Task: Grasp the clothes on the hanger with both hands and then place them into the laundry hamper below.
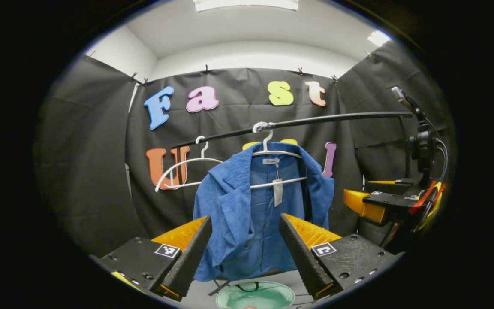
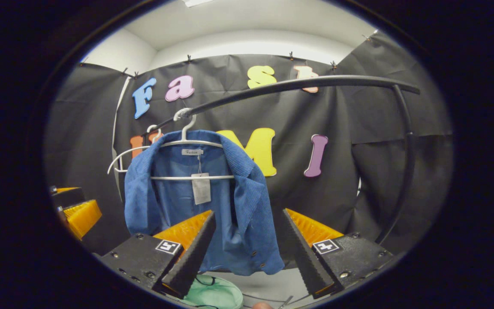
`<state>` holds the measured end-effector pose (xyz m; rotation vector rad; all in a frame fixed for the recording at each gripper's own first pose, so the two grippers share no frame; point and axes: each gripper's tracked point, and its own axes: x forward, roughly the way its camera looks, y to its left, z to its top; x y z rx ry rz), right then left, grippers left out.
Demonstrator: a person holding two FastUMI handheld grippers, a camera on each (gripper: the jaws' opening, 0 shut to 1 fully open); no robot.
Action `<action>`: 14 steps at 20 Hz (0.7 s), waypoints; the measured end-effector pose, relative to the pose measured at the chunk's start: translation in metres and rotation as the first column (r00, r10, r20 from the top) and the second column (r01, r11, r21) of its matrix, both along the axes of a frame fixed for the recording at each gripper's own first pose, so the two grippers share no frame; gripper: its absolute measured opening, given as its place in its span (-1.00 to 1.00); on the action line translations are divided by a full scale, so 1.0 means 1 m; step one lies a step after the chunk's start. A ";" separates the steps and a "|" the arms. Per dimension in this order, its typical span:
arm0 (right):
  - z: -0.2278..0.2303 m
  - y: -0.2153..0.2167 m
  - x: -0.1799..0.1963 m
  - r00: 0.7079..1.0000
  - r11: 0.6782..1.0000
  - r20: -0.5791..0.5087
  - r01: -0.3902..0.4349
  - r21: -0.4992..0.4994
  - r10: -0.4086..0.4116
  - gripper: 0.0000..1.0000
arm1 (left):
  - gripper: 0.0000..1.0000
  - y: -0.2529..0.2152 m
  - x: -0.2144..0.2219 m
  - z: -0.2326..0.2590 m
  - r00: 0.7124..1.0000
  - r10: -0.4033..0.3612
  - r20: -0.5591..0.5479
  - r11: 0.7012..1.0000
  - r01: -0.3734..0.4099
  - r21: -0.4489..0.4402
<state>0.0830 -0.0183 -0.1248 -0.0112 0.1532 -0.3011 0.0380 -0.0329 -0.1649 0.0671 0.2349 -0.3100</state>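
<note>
Blue corduroy jacket (image 1: 255, 214) hangs at twelve o'clock; both grippers, left (image 1: 245, 249) and right (image 2: 247, 249), jaws apart, should pinch opposite shoulders before lifting it off its white hanger (image 1: 272, 152).

Jacket (image 1: 264, 214) on hanger (image 1: 272, 167) on rail (image 1: 315, 120), hamper (image 1: 255, 296) below.

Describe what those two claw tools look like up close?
Each gripper, left and right, has two wedge-shaped fingers with ribbed inner faces, mounted on black blocks. Every block carries a small square black-and-white marker and a few screws. From the left gripper view, the right gripper's body also shows black cables looping beside it.
</note>
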 end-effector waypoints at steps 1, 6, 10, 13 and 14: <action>-0.003 -0.006 0.005 1.000 1.000 -0.004 0.005 0.005 -0.005 0.94 | 0.90 -0.003 0.004 -0.003 1.000 0.005 0.007 1.000 -0.005 0.002; -0.034 -0.038 0.036 0.998 0.999 -0.064 -0.012 0.041 0.014 0.94 | 0.95 -0.014 0.035 -0.030 0.997 0.075 0.006 0.997 -0.075 0.020; -0.061 -0.048 0.064 0.991 0.998 -0.115 -0.056 0.042 0.061 0.94 | 0.96 -0.015 0.057 -0.059 0.991 0.131 -0.038 0.991 -0.130 0.033; -0.080 -0.049 0.089 0.987 0.996 -0.142 -0.068 0.058 0.075 0.96 | 0.95 -0.018 0.069 -0.077 0.985 0.158 -0.071 0.987 -0.154 0.050; -0.089 -0.048 0.095 0.984 0.994 -0.154 -0.074 0.076 0.085 0.94 | 0.95 -0.019 0.076 -0.085 0.983 0.165 -0.081 0.985 -0.160 0.057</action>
